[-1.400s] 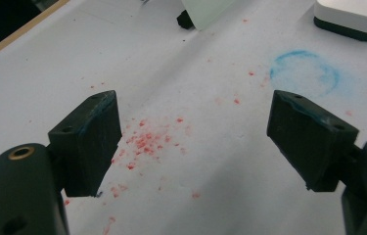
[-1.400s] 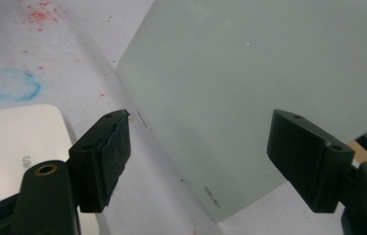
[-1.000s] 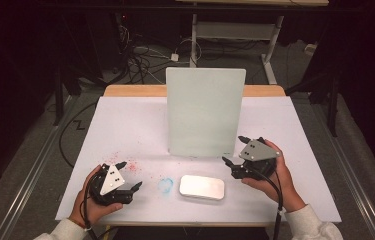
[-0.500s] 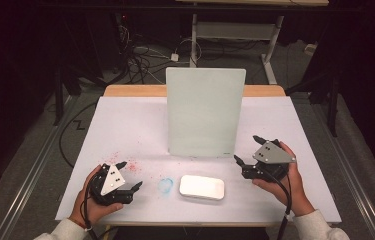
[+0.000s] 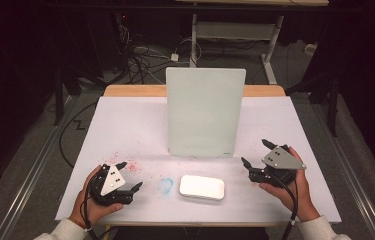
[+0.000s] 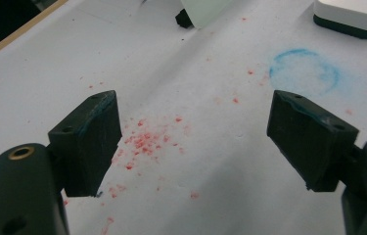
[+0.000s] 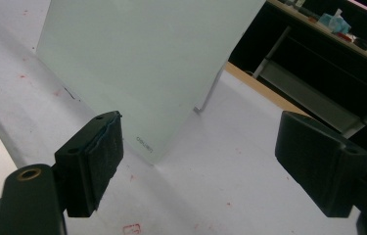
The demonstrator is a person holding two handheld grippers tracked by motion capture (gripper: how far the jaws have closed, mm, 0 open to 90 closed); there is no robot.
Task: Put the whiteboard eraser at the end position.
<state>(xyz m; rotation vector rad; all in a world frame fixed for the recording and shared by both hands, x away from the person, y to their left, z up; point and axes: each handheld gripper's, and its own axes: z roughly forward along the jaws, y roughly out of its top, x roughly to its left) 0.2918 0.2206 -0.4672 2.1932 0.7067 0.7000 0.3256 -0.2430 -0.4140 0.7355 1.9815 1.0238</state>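
On the white paper-covered table (image 5: pixel 125 130), both our left gripper (image 5: pixel 131 176) and right gripper (image 5: pixel 255 153), jaws just opened, gape empty, the white rounded eraser block (image 5: pixel 201 187) at six o'clock of the upright pale-green glass board (image 5: pixel 205 112), which a careless reach might topple.

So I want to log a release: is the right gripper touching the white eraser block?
Apart. In the high view the right gripper sits to the right of the white eraser block, with bare table cover between them, and its fingers are open with nothing between them.
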